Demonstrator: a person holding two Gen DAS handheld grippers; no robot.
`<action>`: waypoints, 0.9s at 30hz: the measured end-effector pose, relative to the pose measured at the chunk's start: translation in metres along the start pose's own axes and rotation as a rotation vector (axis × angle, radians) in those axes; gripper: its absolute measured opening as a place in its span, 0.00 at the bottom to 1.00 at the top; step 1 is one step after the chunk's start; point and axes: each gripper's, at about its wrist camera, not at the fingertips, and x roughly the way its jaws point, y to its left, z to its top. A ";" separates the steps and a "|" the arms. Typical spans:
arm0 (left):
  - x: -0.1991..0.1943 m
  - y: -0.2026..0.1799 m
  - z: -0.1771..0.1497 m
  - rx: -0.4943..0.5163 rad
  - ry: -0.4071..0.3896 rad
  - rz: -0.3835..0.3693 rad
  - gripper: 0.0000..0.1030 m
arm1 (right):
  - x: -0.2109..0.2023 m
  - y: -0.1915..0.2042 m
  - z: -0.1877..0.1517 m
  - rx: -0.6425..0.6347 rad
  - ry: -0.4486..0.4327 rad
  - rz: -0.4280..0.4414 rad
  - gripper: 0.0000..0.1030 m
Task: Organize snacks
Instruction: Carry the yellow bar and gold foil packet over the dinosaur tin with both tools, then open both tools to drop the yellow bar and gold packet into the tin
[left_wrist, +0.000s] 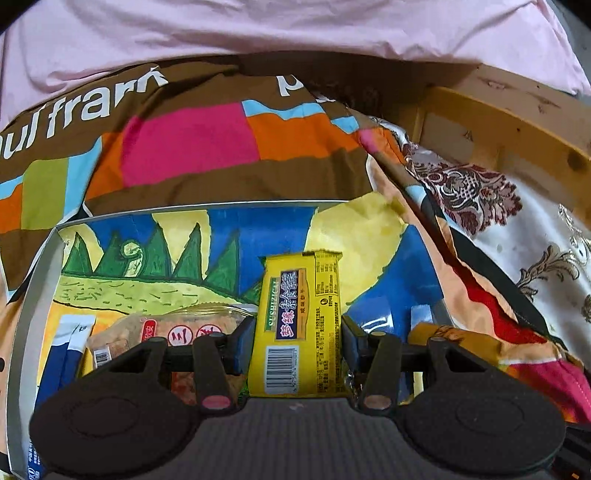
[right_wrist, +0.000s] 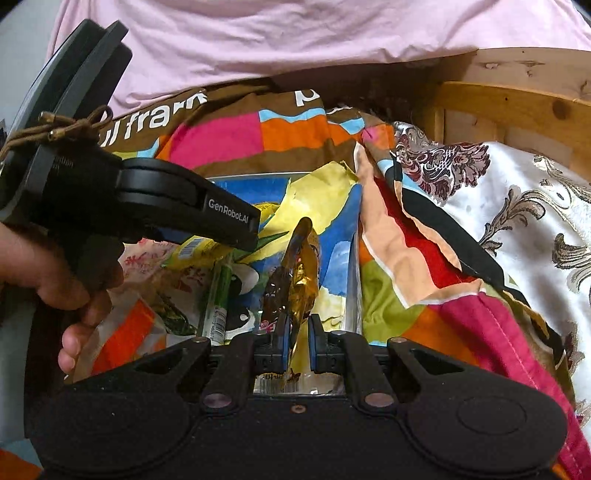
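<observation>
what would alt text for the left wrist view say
The left tool grips a yellow snack packet upright over a shallow box with a painted landscape inside. Other snack packs lie in the box, which sits on a colourful patchwork blanket.

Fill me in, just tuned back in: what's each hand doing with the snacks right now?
A person is sorting snacks into a shallow box with a painted landscape liner, set on a colourful bedspread. The left hand-held gripper is shut on a yellow snack packet, holding it over the box. The right hand-held gripper is shut on a crinkled gold foil wrapper over the same box. A pale biscuit packet and blue sachets already lie inside.
</observation>
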 end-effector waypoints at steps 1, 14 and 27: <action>0.000 0.000 0.000 0.005 0.003 0.002 0.51 | 0.000 0.000 0.000 0.002 0.001 0.000 0.11; 0.001 -0.004 0.000 0.020 0.015 -0.004 0.59 | 0.001 -0.001 0.000 0.004 0.011 -0.012 0.21; -0.037 0.000 0.011 0.019 -0.088 0.005 0.90 | -0.027 0.003 0.012 -0.020 -0.104 -0.025 0.57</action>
